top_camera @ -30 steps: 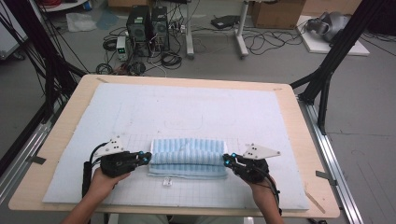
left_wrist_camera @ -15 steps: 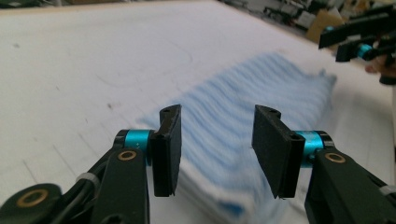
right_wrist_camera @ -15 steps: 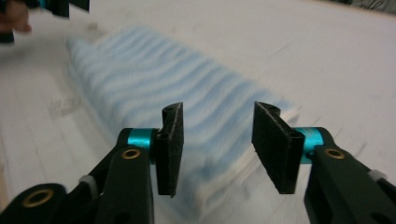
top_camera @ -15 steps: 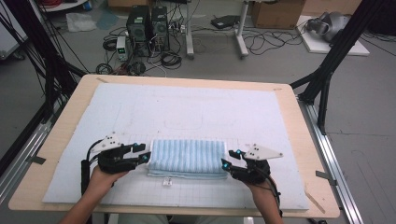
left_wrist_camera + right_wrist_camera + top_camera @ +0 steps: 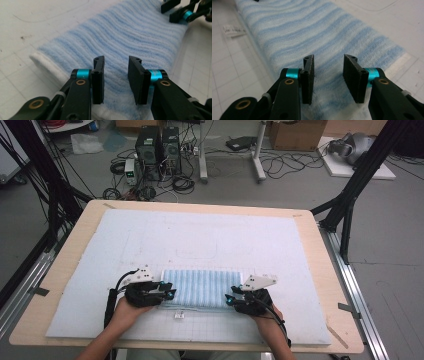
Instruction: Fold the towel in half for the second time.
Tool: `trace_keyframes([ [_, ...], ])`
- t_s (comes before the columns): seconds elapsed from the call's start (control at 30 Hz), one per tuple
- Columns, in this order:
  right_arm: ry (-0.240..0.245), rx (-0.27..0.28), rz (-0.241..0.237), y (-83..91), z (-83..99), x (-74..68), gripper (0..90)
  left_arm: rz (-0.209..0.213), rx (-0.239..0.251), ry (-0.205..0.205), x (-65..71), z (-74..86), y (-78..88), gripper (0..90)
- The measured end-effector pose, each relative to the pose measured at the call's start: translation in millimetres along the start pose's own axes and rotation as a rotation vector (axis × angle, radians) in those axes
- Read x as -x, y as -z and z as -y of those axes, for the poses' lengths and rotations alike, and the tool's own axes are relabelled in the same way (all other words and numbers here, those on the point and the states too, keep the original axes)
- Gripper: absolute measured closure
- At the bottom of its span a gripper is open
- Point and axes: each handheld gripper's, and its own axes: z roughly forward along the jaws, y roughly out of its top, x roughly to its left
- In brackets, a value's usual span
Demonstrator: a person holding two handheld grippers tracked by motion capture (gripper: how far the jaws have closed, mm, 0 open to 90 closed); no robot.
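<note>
A folded blue-and-white striped towel [image 5: 201, 288] lies flat on the white gridded mat [image 5: 210, 240] that covers the wooden desk [image 5: 320, 240], near the desk's front edge, with its long side running left to right. The left gripper [image 5: 170, 293] sits at the towel's left end and the right gripper [image 5: 228, 298] at its right end, both held low by the person's hands and pointing inward at one another along the cloth. In the left gripper view, the left gripper [image 5: 115, 75] has its jaws spread apart with a clear gap, and the towel [image 5: 130, 37] lies beneath and ahead of them; nothing is pinched between the pads. Those jaws have just been closing a little after opening, with only the towel's surface showing under the gap. In the right gripper view, the right gripper [image 5: 328, 75] likewise stands with its jaws parted over the towel [image 5: 312, 32] end, gripping nothing, and these have also just been closing somewhat. A small white label [image 5: 234, 30] sticks out from the towel's near edge onto the mat, well clear of both pairs of jaws.
</note>
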Motion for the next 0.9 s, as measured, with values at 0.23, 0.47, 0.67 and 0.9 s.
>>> trace_keyframes([
  [0.23, 0.009, -0.016, -0.021, 4.3, 7.3, -2.6, 61.0, 0.002, -0.013, 0.0, 0.9, 5.8, 4.7, 69.6],
  [0.47, -0.027, 0.074, -0.04, 20.9, 4.7, 3.1, 56.1, -0.017, 0.099, 0.015, -7.5, -1.0, 15.4, 55.9],
  [0.67, -0.067, 0.149, 0.033, 39.5, -2.5, 18.0, 42.6, -0.075, 0.263, 0.062, -32.4, -10.7, 33.9, 44.0],
  [0.9, -0.097, 0.155, 0.188, 57.7, 1.0, 34.1, 17.0, -0.143, 0.339, 0.09, -43.5, -16.3, 47.0, 27.8],
])
